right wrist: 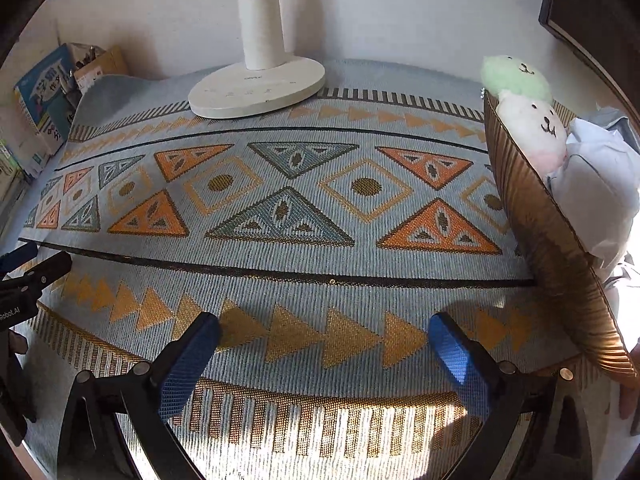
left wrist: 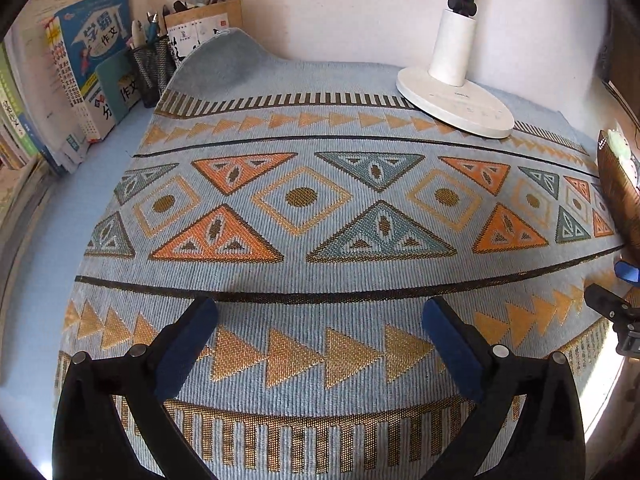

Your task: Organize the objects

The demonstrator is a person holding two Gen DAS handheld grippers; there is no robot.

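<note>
Both tongs were spread wide and held nothing, the left tongs (left wrist: 320,320) and the right tongs (right wrist: 326,334) hanging over a blue woven mat (right wrist: 304,216) with orange triangles on the bench. To the right of the right tongs stood a brown ribbed basket (right wrist: 560,256). Inside it sat a green plush toy (right wrist: 514,76), a white plush toy (right wrist: 534,128) with a little face, and crumpled white paper (right wrist: 600,184). Far ahead stood a white lamp base (right wrist: 256,92). Far to the left of the left tongs, a blue book (left wrist: 98,40) read "作文". The left tool's body read "Robot.AI".
</note>
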